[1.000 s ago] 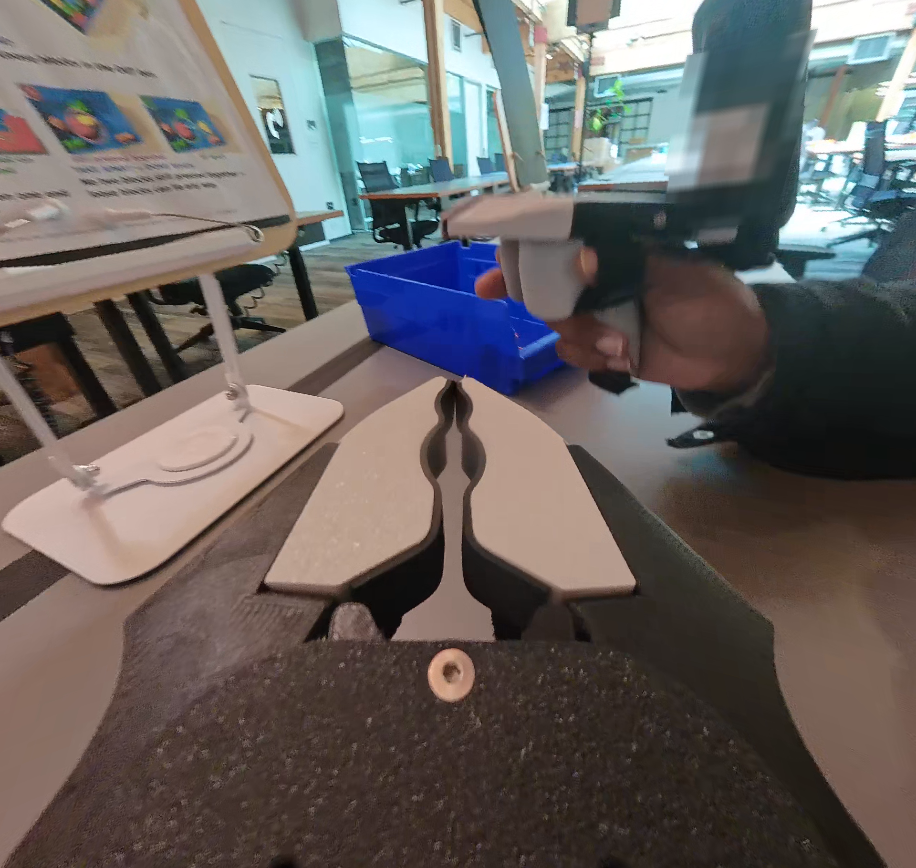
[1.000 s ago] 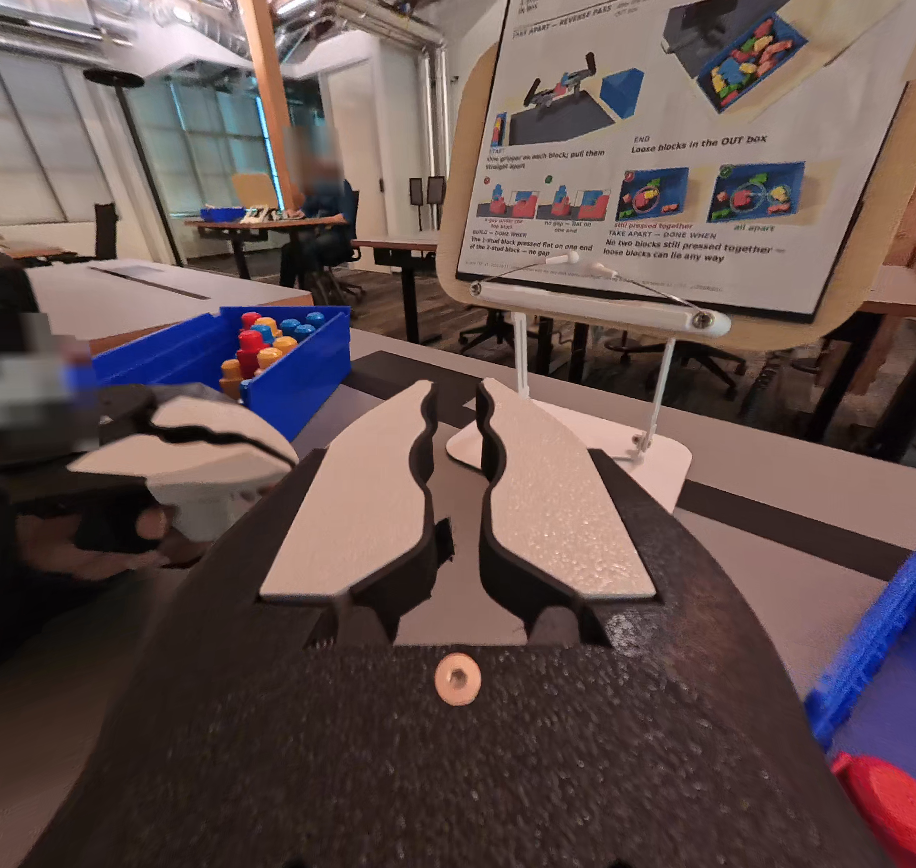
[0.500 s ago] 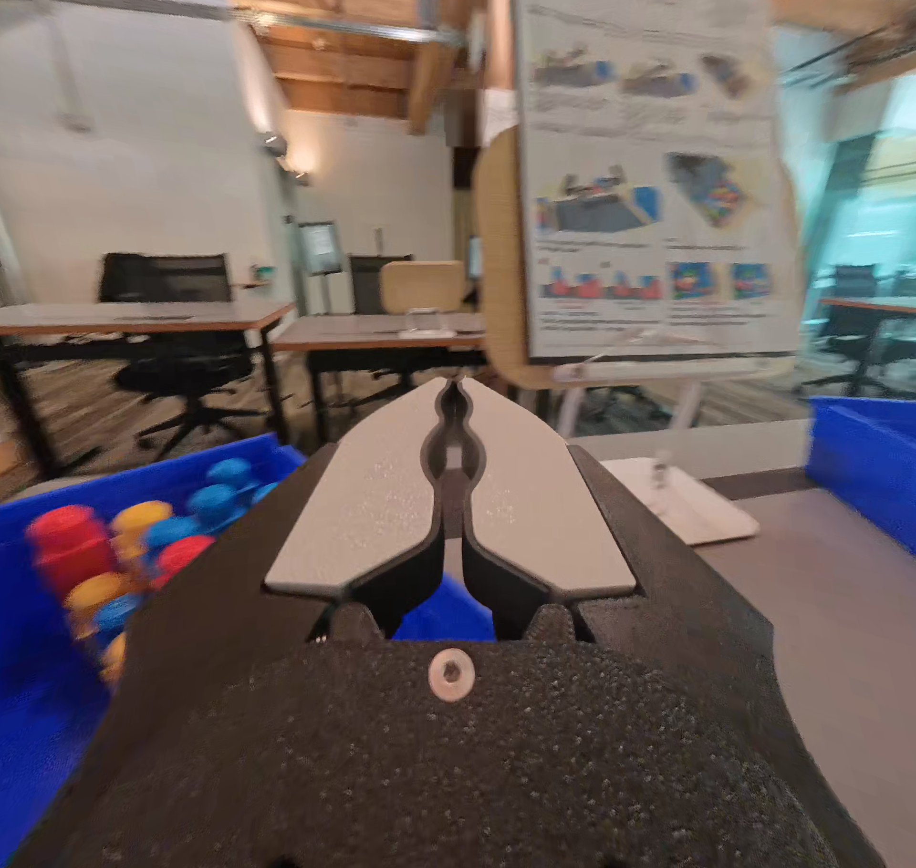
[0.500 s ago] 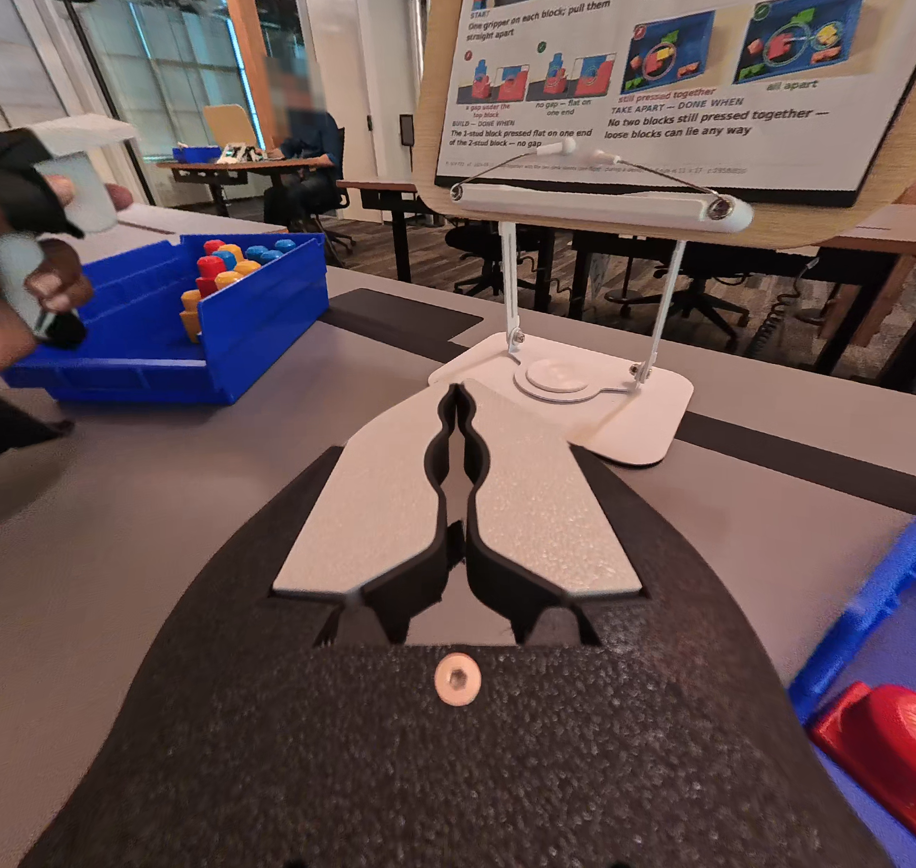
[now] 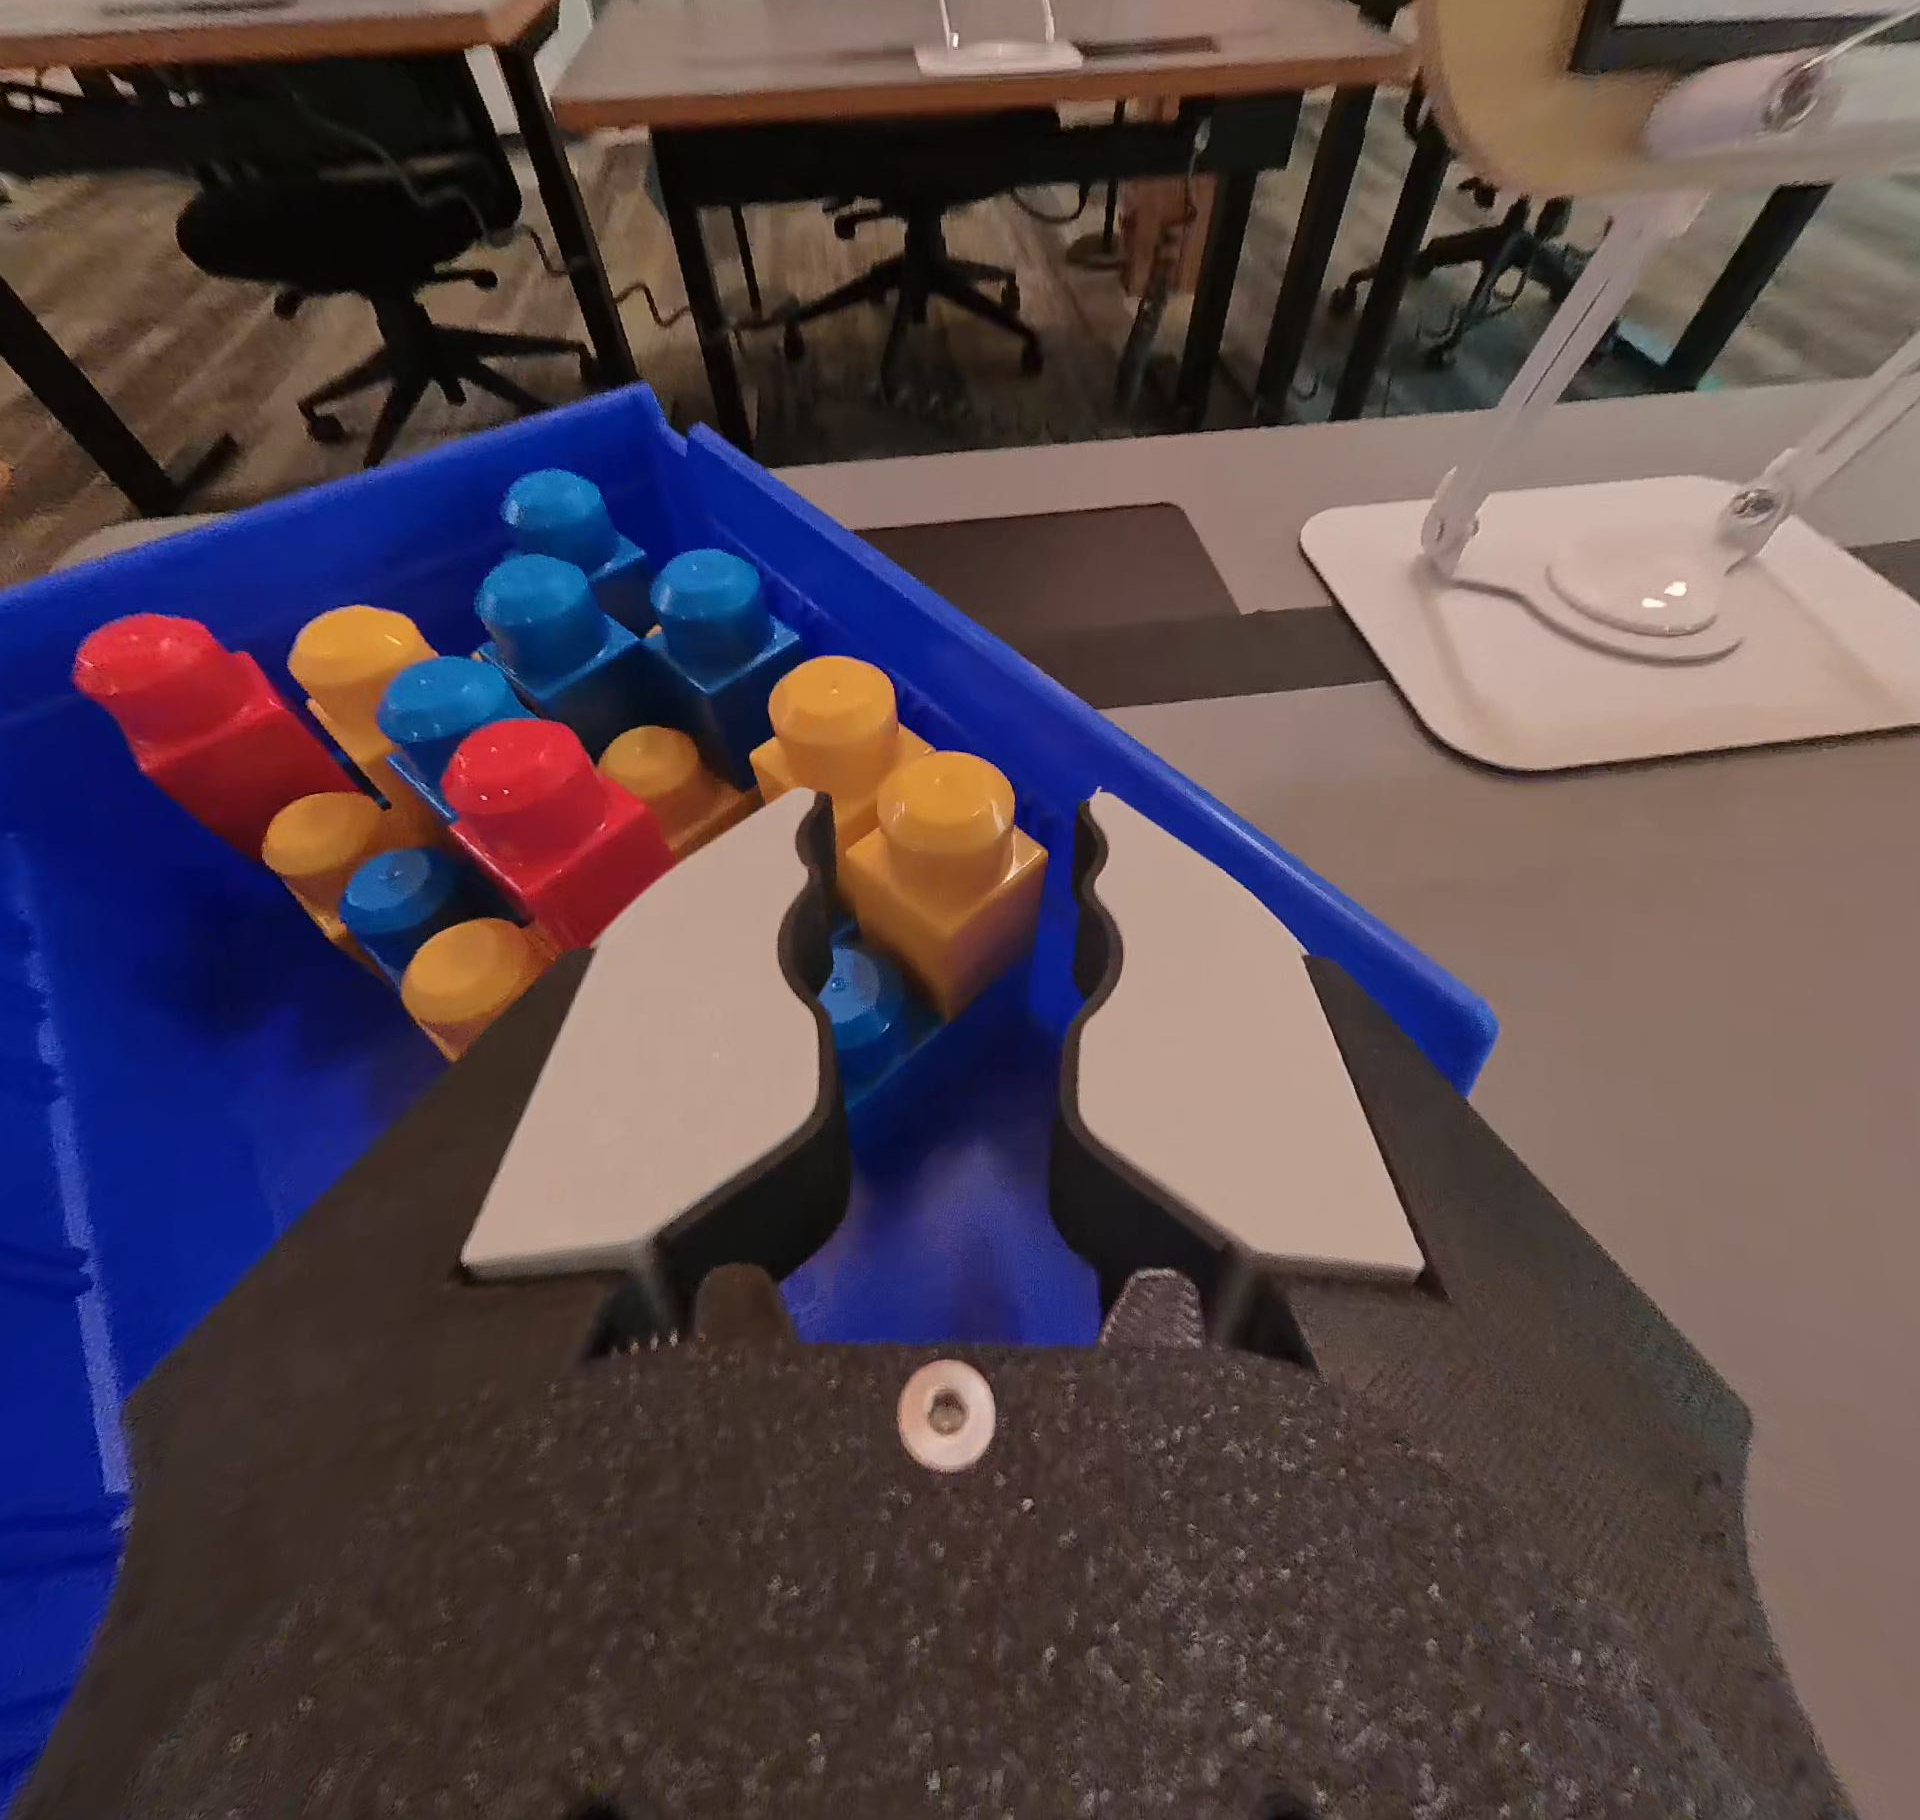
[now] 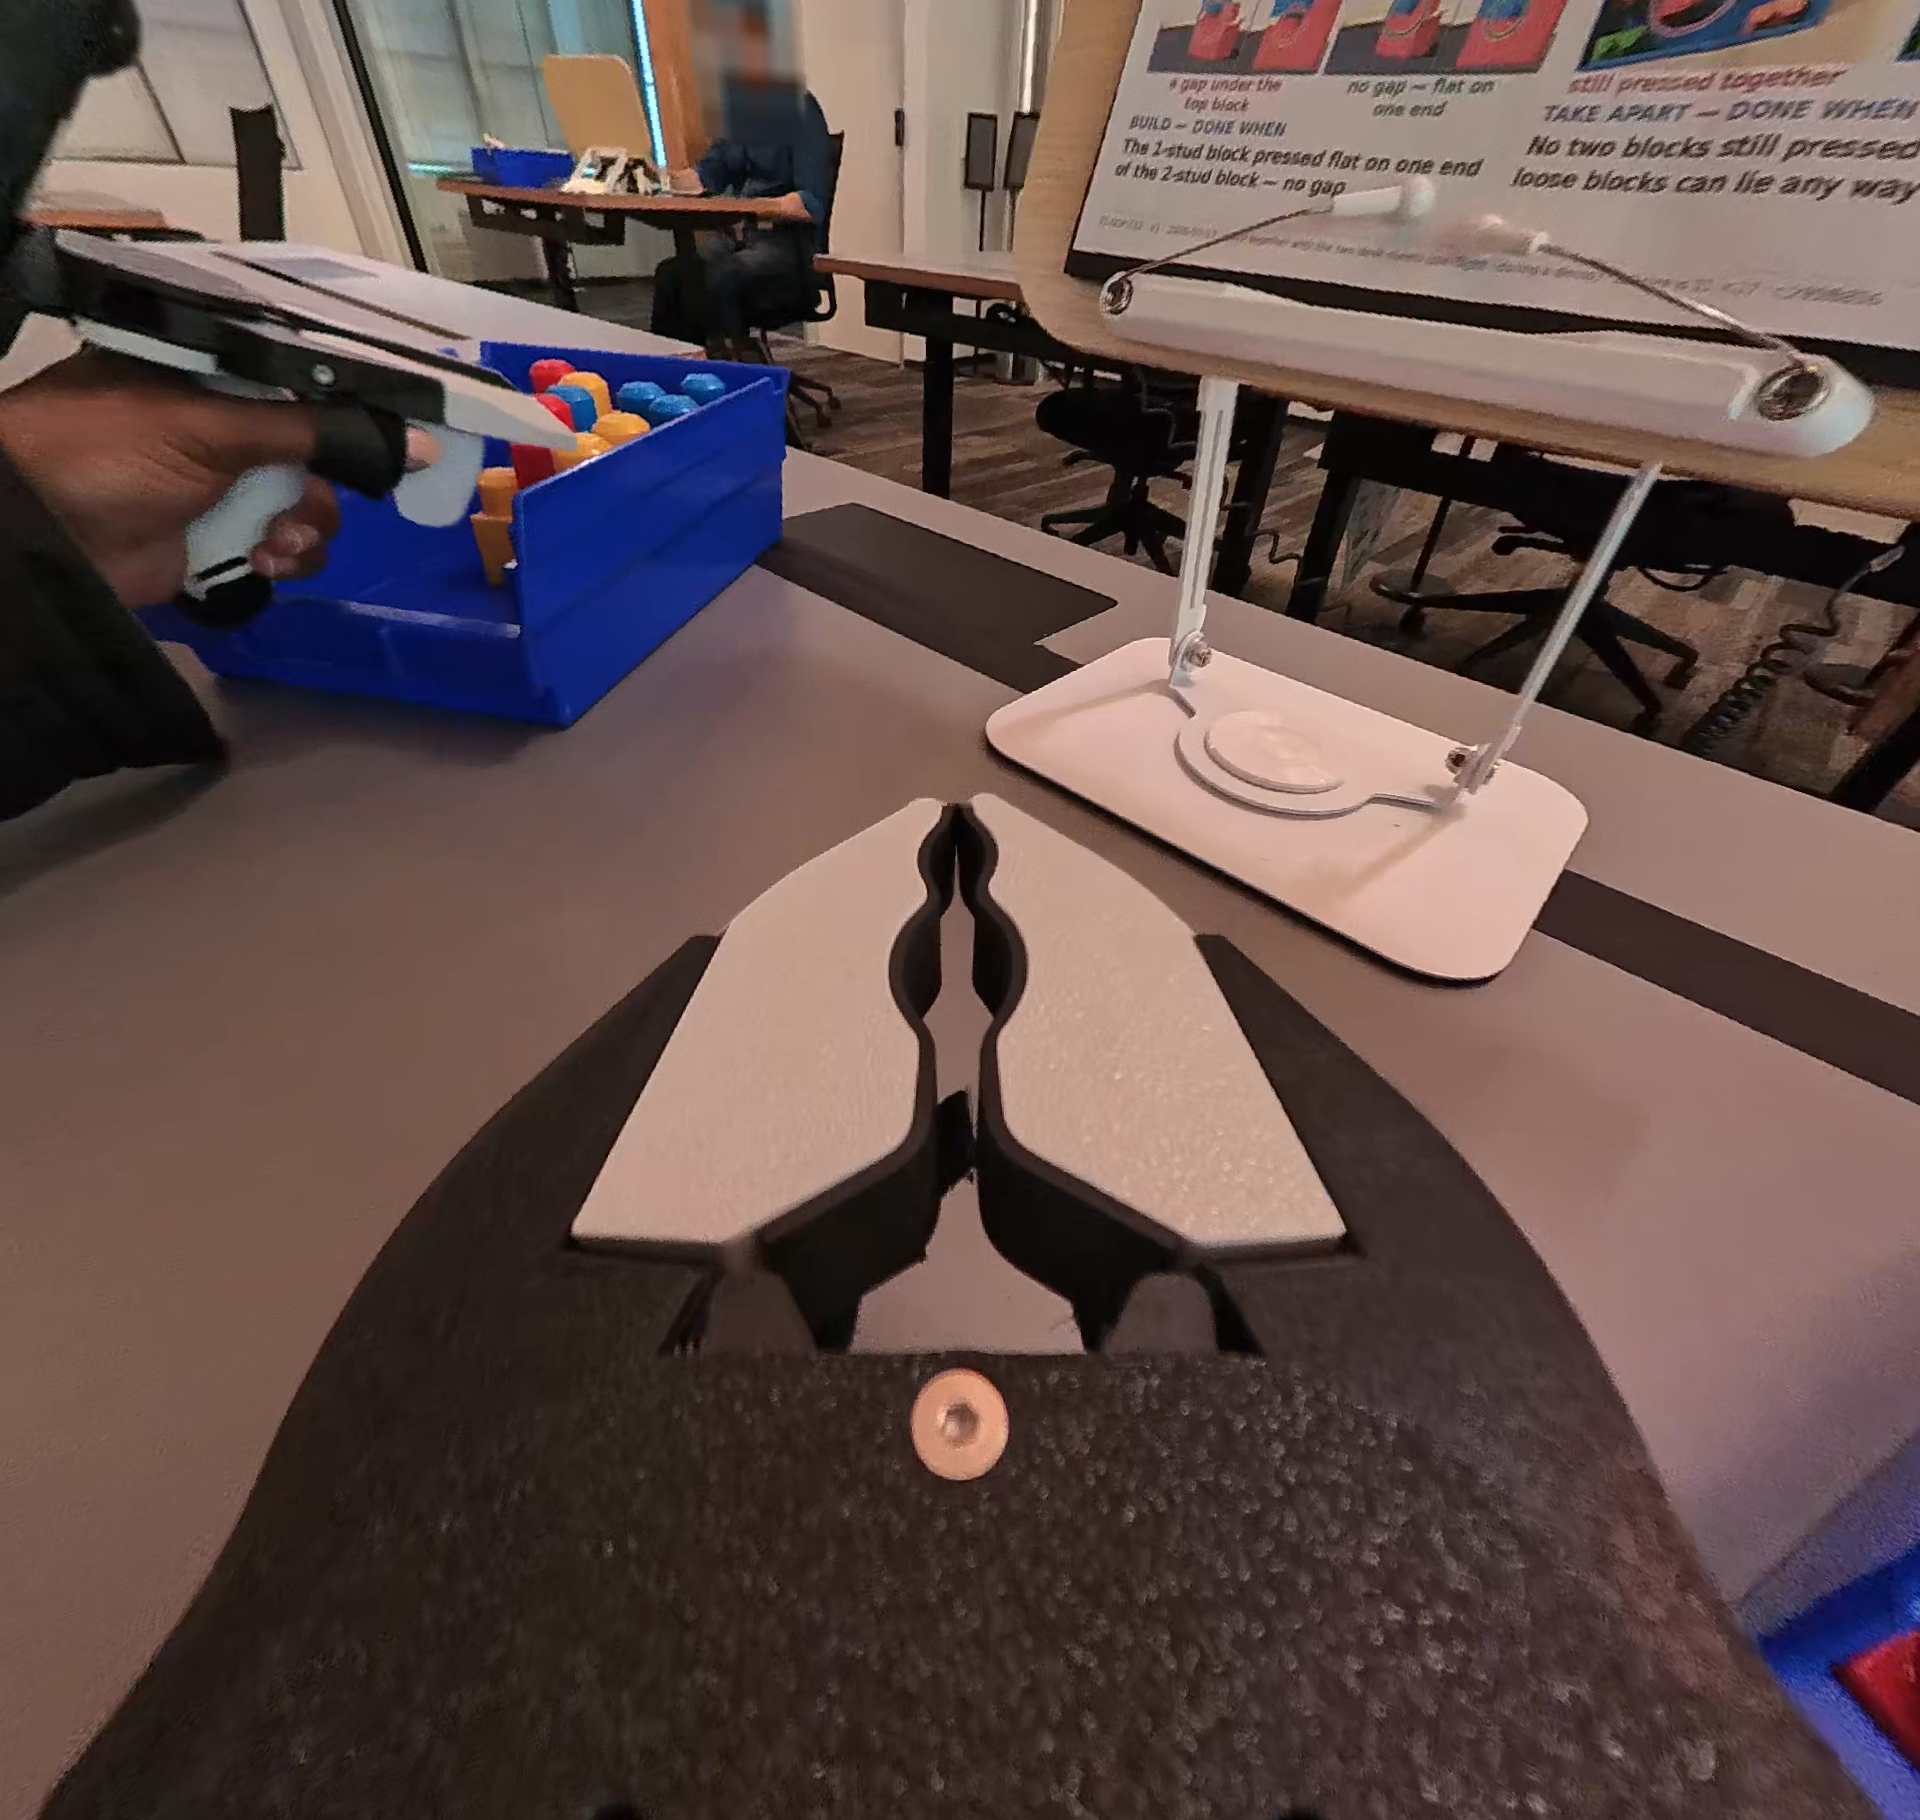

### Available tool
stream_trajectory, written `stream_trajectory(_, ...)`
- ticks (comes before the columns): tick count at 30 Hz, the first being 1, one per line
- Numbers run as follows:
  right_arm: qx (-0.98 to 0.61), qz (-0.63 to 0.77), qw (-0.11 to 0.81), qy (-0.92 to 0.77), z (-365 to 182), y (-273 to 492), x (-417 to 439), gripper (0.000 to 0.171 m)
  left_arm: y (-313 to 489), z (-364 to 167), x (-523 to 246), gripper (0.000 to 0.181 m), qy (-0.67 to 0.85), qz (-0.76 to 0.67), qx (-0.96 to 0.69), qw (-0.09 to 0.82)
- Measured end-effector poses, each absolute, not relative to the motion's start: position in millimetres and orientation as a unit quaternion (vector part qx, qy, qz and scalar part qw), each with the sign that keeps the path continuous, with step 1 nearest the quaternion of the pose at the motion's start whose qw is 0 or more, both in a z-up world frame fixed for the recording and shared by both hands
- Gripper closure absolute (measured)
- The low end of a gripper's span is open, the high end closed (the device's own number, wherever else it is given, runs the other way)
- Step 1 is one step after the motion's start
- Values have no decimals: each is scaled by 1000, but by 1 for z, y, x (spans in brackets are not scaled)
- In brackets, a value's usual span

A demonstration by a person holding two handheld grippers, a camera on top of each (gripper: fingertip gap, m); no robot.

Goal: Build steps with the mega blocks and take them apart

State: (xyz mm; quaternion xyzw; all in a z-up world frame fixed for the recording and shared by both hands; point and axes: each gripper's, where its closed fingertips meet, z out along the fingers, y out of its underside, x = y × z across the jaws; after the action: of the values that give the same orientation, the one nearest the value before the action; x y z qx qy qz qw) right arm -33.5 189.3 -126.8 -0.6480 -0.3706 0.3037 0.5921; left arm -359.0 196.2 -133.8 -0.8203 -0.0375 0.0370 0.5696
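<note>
The left hand-held gripper (image 5: 951,814) is over a blue bin (image 5: 1195,835) full of mega blocks. Its two fingers are spread wide, and it holds nothing. A yellow block (image 5: 951,887) with one stud stands in the gap between the fingers, near their tips. I cannot tell if the fingers touch it. A blue block (image 5: 868,1017) sits just below it. At 10 o'clock from the yellow block stand more blocks, a red block (image 5: 551,825) among them, with other yellow and blue ones around it.

The right hand-held gripper (image 6: 956,812) is over the bare grey table (image 6: 416,918). Its fingers are pressed together with nothing between them. At 1 o'clock from its tips is a white stand (image 6: 1351,804) that holds up a printed board (image 6: 1507,87). At 10 o'clock, well apart, is the blue bin (image 6: 644,544), with a person's hand (image 6: 166,482) holding the left hand-held gripper (image 6: 509,414) over it.
</note>
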Motion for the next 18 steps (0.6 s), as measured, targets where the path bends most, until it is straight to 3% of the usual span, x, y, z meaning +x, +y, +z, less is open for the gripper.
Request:
stream_trajectory(5, -648, 304, 584, -383, -131, 186, -37, 171, 203, -161, -361, 132, -45, 30, -872, 486)
stream_trajectory(10, -646, 306, 580, -391, -133, 184, -39, 171, 208, -178, -363, 137, -17, 61, -901, 429)
stream_trajectory(18, -633, 300, 585, -410, -130, 180, -42, 171, 198, -153, -370, 138, 13, 149, -870, 470)
